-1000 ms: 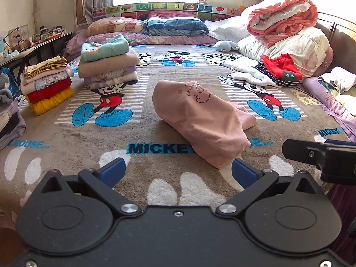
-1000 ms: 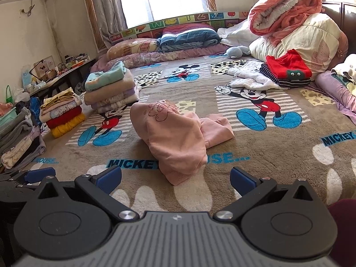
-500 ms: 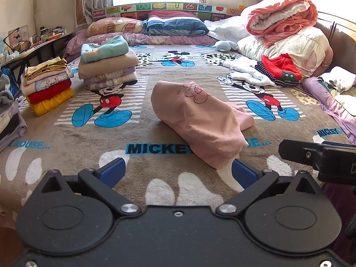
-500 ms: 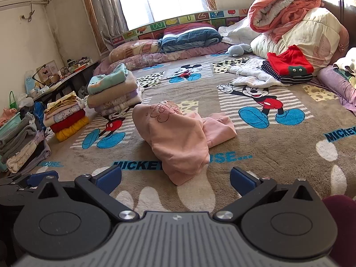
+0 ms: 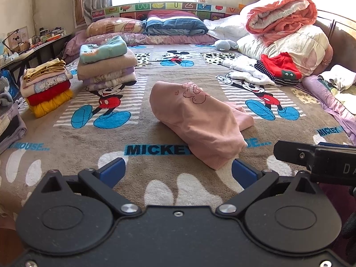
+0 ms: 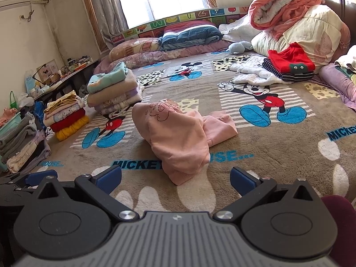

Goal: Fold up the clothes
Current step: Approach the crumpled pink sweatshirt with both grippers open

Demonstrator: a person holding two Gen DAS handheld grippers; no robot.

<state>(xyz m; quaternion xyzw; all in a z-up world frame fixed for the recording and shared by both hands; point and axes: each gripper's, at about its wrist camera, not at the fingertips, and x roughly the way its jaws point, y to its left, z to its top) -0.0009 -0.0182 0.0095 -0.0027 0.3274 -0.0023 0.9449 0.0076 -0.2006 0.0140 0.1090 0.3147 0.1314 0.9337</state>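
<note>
A pink sweatshirt (image 5: 198, 122) with a line-drawn cartoon on it lies loosely bunched in the middle of the bed, a sleeve sticking out to its right. In the right wrist view the same pink sweatshirt (image 6: 178, 138) sits straight ahead. My left gripper (image 5: 178, 172) is open just short of the garment's near hem, with nothing between its blue fingers. My right gripper (image 6: 175, 179) is open too, its blue pads apart on either side of the hem and clear of it. The right gripper's body (image 5: 316, 158) shows at the right edge of the left wrist view.
The Mickey Mouse blanket (image 5: 155, 149) covers the bed. Two stacks of folded clothes (image 5: 106, 62) (image 5: 46, 89) stand at the left. Unfolded white, striped and red garments (image 5: 273, 71) lie at the right below piled quilts (image 5: 287, 31). Pillows line the headboard; a cluttered desk (image 6: 62, 73) stands left.
Both grippers have drifted slightly; the right wrist view has tilted and shifted a little, so the sweatshirt sits a bit farther ahead. The sweatshirt itself has not moved. Both stay open.
</note>
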